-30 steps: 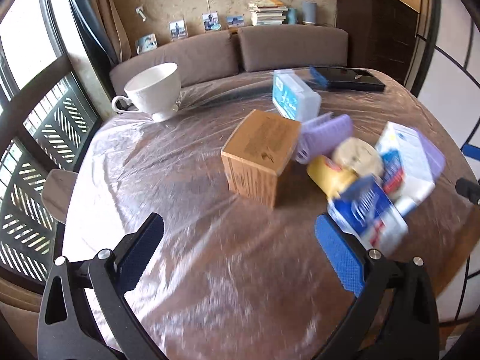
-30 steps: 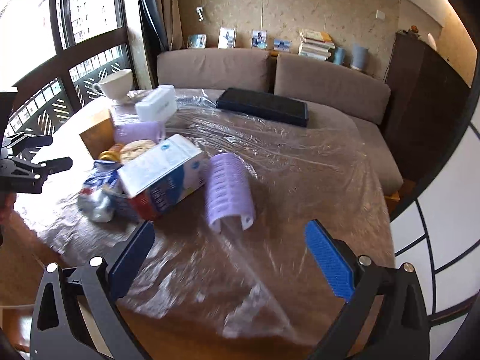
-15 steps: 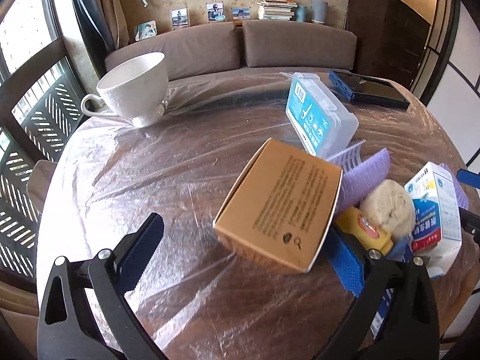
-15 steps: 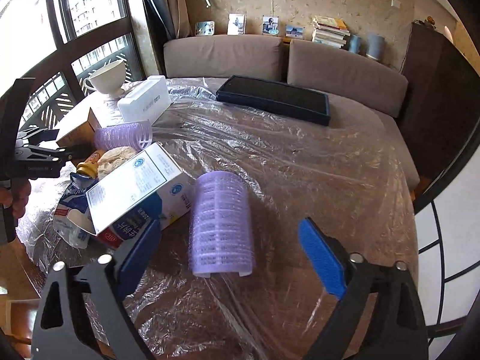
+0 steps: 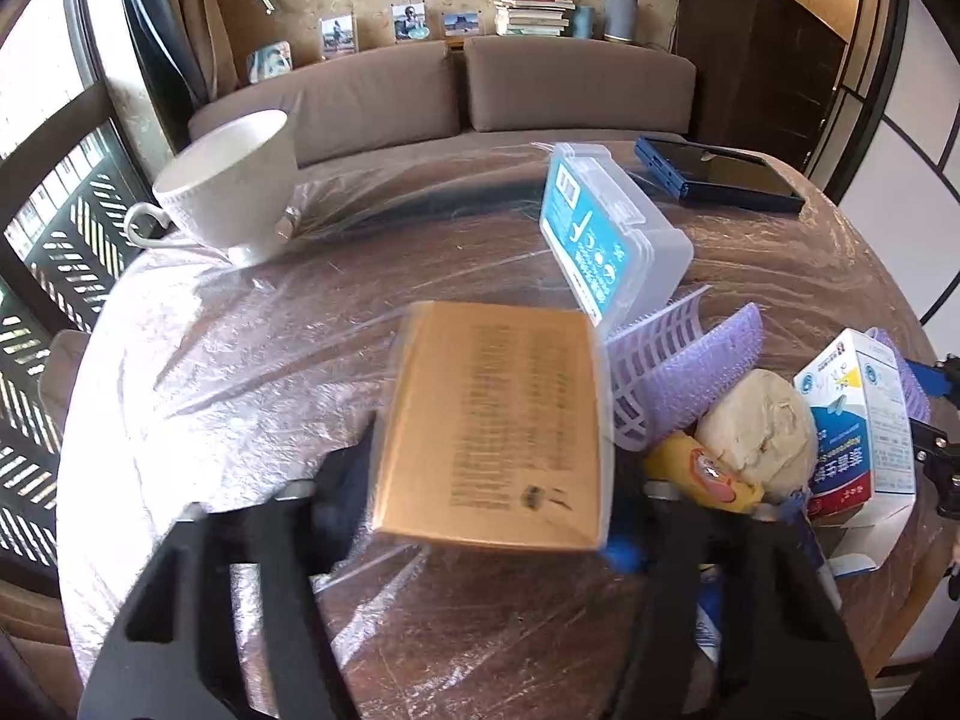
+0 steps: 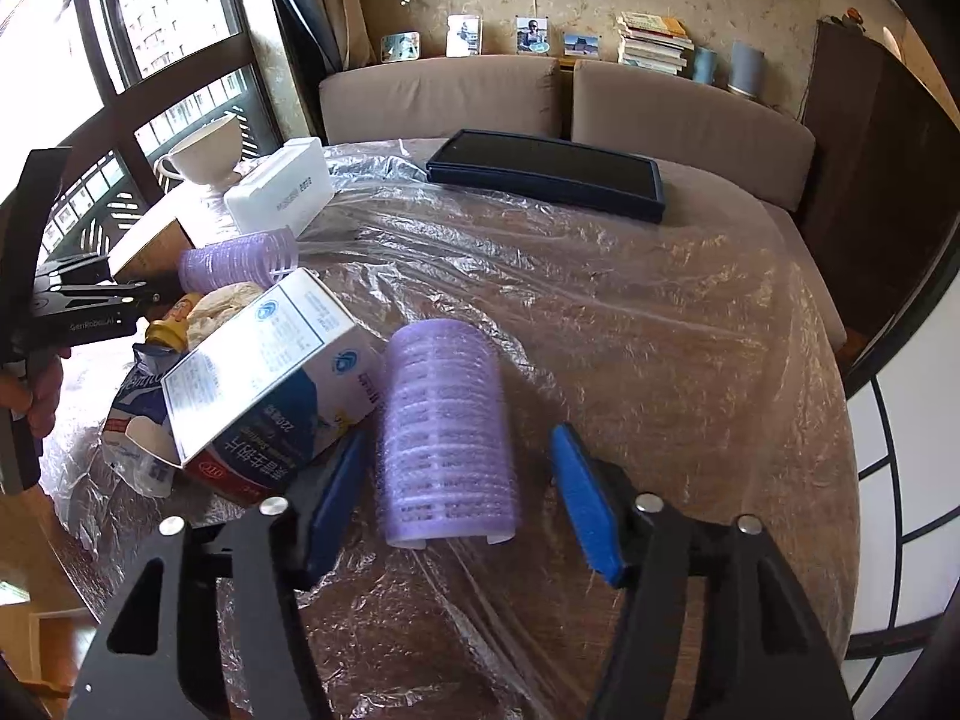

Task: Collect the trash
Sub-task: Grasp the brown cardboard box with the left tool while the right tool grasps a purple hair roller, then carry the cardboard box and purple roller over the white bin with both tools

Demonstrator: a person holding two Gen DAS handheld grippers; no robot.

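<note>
— While both sets of jaws are closing, what sits between them?
— The left hand-held gripper clamps the brown cardboard box, tilted above the table. The right hand-held gripper straddles the purple hair roller lying on the table, pads not yet pressing it.

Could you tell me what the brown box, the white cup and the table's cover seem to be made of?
Brown box: apparently matte cardboard, with printed text and folded edges. White cup: probably glazed ceramic, smooth and glossy with a moulded handle. Table cover: thin clear plastic film, wrinkled and shiny.
</note>
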